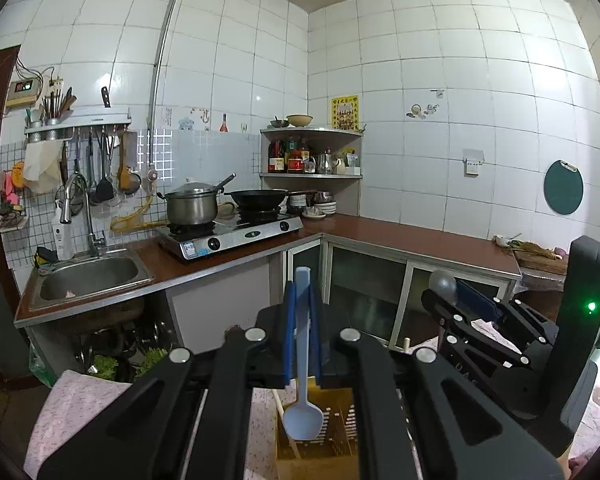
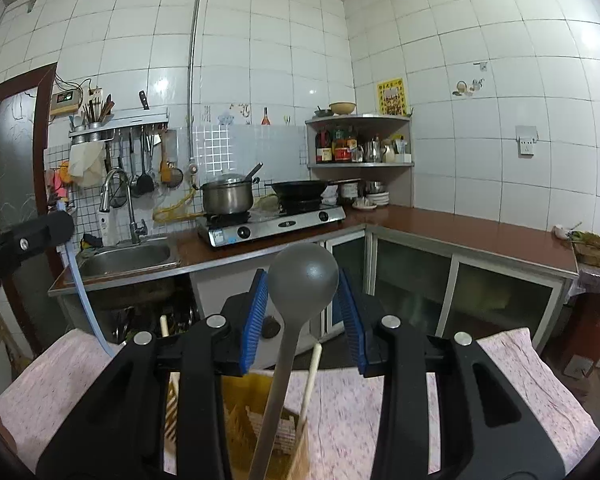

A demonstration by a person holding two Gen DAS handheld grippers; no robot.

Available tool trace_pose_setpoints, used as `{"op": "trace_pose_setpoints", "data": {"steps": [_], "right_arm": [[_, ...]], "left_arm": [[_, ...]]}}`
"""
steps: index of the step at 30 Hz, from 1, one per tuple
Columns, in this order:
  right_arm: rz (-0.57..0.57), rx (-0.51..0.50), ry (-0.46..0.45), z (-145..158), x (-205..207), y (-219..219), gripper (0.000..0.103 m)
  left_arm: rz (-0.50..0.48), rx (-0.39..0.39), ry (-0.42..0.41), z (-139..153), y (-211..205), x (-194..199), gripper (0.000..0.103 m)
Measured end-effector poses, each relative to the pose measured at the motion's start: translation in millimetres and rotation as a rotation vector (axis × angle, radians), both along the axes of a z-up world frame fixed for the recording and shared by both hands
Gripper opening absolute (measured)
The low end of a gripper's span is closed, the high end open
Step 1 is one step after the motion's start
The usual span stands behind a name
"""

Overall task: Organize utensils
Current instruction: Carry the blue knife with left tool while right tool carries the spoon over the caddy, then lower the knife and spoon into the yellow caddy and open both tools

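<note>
Left claw [image 1: 300, 312] clamped on blue spoon [image 1: 302, 392]; right claw [image 2: 304, 312] holds grey ladle [image 2: 296, 300]. Both are to be lowered into yellow holder [image 2: 244, 404] next.

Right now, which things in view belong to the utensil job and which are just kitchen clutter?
Job:
- pale blue plastic spoon, in left gripper
- grey round-headed ladle, between right gripper pads
- yellow slotted utensil holder

Clutter:
- steel lidded pot
- black wok
- steel sink

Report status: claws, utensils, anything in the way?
Left claw shut on blue spoon. Right claw around grey ladle, contact unclear. Both above wooden holder. Nothing blocking.
</note>
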State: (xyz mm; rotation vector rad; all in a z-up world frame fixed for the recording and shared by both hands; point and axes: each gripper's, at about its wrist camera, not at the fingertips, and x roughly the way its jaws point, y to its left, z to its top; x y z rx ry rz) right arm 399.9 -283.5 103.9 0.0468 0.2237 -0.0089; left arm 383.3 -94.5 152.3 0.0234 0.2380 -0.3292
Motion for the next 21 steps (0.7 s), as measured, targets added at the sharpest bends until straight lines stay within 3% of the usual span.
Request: {"op": "trace_pose_setpoints", "data": {"steps": [8, 15, 21], "right_arm": [[-0.036, -0.050, -0.038, -33, 27, 5, 0.036], [-0.017, -0.034, 0.027, -74, 34, 4, 0.036], [0.014, -0.020, 0.088, -95, 33, 5, 0.037]], "left_arm": [[-0.033, 0.008, 0.069, -45, -3, 36, 0.008], [-0.023, 0.017, 0.143, -83, -2, 48, 0.008], [-0.029, -0.015, 0.201, -93, 6, 51, 0.008]]}}
